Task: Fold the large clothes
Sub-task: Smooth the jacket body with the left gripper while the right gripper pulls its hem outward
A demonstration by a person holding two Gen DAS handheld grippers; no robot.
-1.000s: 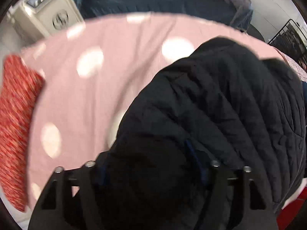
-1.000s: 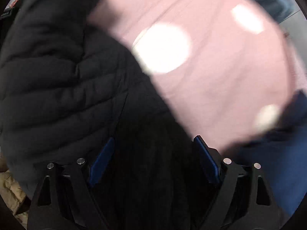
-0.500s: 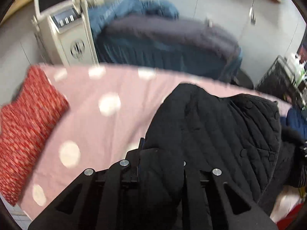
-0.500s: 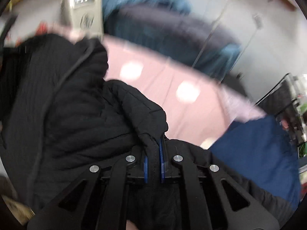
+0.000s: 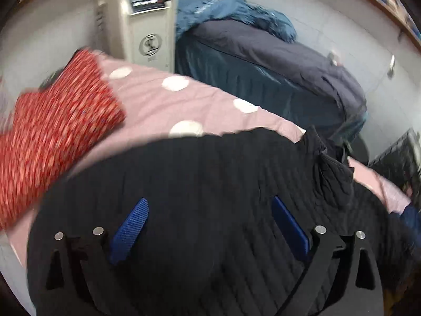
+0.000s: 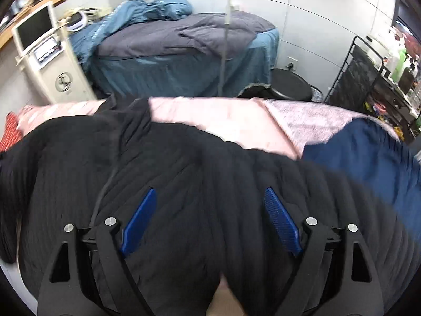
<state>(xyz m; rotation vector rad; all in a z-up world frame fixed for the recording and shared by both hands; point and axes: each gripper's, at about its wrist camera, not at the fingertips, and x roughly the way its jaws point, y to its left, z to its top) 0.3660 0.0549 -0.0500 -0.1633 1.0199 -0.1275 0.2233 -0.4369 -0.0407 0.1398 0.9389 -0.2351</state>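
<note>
In the left wrist view, a red speckled cushion [image 5: 52, 121] lies at the left edge of the frame on the pink polka-dot bedsheet [image 5: 163, 100], with a cream floor-standing machine [image 5: 143, 21] behind it at upper centre-left. The black quilted jacket [image 5: 210, 184] fills the lower half of the frame, spread on the sheet. The left tongs [image 5: 209, 223] hover over it, released, blue pads wide apart with nothing between them.

In the right wrist view, the same jacket [image 6: 184, 184] covers the lower and left part of the frame, its collar end bunched toward the upper left. The right tongs [image 6: 210, 218] are likewise spread and grasp nothing. A navy garment [image 6: 368, 158] lies at the right edge on the sheet, touching or just beside the jacket.

The jacket looks soft, padded and bulky, probably light for its size but springy, so folds may puff back open. Its shell appears smooth and may slip; a thick seam, hem or collar edge seems the surest place to pinch, one side per tool.
</note>
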